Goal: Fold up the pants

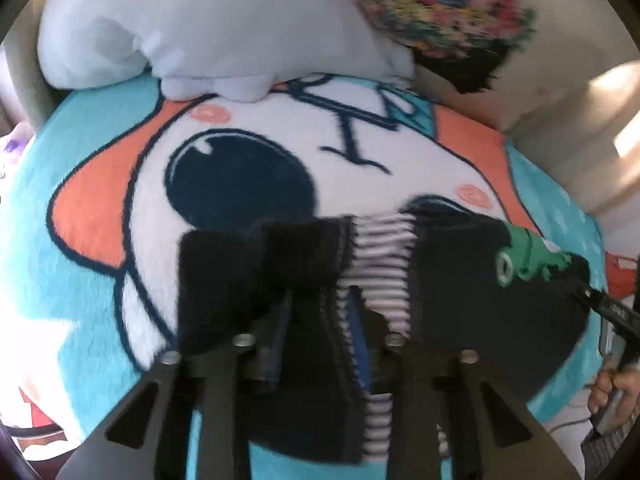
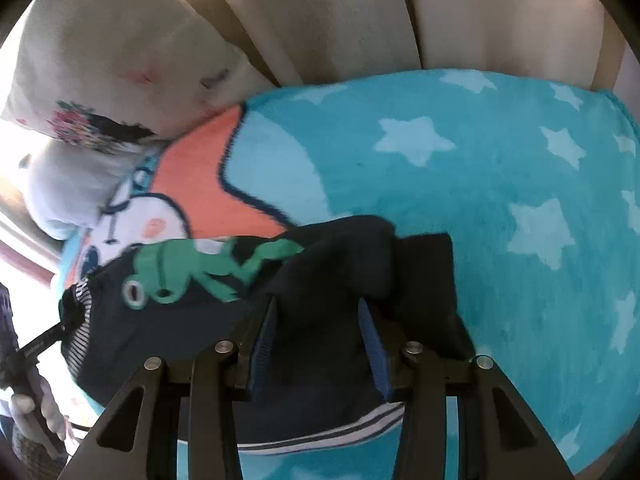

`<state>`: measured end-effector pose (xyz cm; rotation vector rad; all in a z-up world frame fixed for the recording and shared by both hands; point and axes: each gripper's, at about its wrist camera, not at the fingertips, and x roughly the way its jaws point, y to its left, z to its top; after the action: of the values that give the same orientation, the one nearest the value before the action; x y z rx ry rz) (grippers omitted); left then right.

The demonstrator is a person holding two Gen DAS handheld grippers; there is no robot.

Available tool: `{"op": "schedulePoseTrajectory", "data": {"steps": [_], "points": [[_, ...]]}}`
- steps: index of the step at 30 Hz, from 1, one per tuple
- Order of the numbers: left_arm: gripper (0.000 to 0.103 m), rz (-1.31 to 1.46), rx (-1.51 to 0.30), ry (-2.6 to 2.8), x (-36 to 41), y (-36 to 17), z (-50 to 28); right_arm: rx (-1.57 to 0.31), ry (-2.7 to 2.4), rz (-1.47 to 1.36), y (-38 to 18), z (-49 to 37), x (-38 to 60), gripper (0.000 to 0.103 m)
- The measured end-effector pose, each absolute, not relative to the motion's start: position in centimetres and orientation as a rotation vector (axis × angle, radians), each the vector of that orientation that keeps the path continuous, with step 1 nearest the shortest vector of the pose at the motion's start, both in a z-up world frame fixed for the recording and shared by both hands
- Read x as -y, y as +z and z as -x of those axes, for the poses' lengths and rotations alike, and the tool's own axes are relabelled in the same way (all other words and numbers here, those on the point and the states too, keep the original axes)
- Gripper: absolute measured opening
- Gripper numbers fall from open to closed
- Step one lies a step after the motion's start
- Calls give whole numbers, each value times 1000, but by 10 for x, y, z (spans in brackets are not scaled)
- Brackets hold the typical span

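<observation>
Dark navy pants (image 1: 460,280) with a green frog print (image 1: 524,256) and a striped inner waistband (image 1: 384,248) lie bunched on a cartoon fleece blanket (image 1: 100,184). My left gripper (image 1: 322,300) points down at the left part; its jaws stand a little apart, with a seamed edge of the fabric between them and not pinched. In the right wrist view the pants (image 2: 340,264) lie under my right gripper (image 2: 316,304), which is open, its blue pads (image 2: 374,340) clear of the cloth. The frog print (image 2: 172,276) sits to its left.
A pale blue plush pillow (image 1: 200,20) and a floral pillow (image 1: 440,4) lie at the blanket's far edge. Beige upholstered cushions (image 2: 360,20) rise behind the turquoise star blanket (image 2: 520,160). The person's hands (image 1: 612,392) (image 2: 36,408) grip the handles at the frame edges.
</observation>
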<state>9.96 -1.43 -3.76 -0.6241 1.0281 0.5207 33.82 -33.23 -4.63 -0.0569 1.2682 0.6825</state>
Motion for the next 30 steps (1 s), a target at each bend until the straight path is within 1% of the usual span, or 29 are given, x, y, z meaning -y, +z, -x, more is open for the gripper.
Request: {"op": "schedulePoseTrajectory", "data": {"steps": [1, 5, 11, 14, 15, 18, 21, 23, 30], "points": [[23, 640, -1022, 516, 11, -38, -100, -1264, 678, 68, -46, -338, 331, 46], [23, 712, -986, 497, 1, -30, -96, -1249, 682, 61, -34, -333, 335, 53], [25, 805, -882, 498, -2, -1, -53, -1207, 675, -6, -7, -326, 359, 55], [37, 804, -852, 575, -1, 11, -23, -1175, 675, -46, 6, -319, 372, 61], [37, 802, -842, 598, 0, 14, -13, -1167, 672, -53, 6, -317, 377, 62], [38, 806, -830, 635, 2, 19, 11, -1191, 651, -47, -7, -319, 380, 64], [38, 785, -827, 669, 3, 21, 23, -1271, 587, -39, -36, -329, 383, 65], [38, 791, -819, 682, 0, 22, 29, -1282, 573, -66, -39, -331, 389, 65], [41, 759, -793, 695, -17, 29, 39, -1183, 526, -148, 16, -326, 405, 66]]}}
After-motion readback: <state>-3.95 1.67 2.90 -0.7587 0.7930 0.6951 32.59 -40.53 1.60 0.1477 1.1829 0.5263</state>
